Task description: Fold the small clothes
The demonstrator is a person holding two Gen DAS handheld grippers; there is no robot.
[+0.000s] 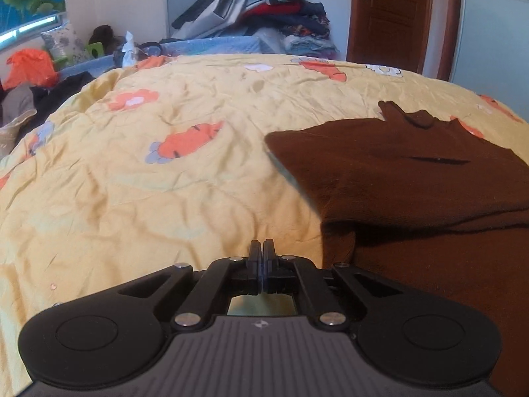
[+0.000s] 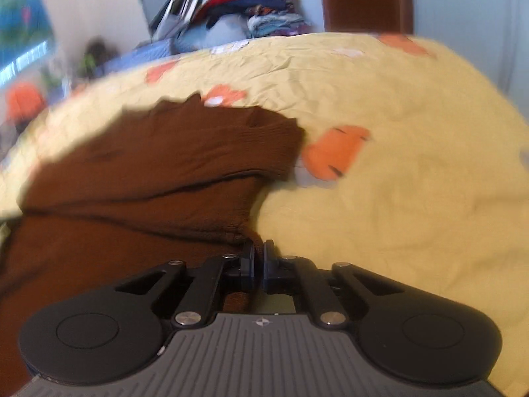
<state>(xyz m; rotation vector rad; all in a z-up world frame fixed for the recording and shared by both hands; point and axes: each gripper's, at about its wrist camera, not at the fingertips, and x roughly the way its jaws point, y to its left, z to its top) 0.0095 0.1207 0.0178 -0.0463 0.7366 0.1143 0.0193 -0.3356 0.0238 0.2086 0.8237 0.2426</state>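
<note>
Brown garment (image 1: 413, 178) on yellow quilt (image 1: 165, 198), top layer already folded over, more folds likely left; left gripper (image 1: 262, 248) closed on nothing at its 8 o'clock, right gripper (image 2: 259, 248) nearly closed at hem, grip unclear.

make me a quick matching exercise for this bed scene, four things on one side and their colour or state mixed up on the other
Things:
1. garment
2. bedspread
3. left gripper
4. door

Colour or state:
A. yellow with orange carrot prints
B. shut, holding nothing
C. dark brown, partly folded on the bed
D. reddish-brown wood, behind the bed

Pairs: 1-C, 2-A, 3-B, 4-D
</note>
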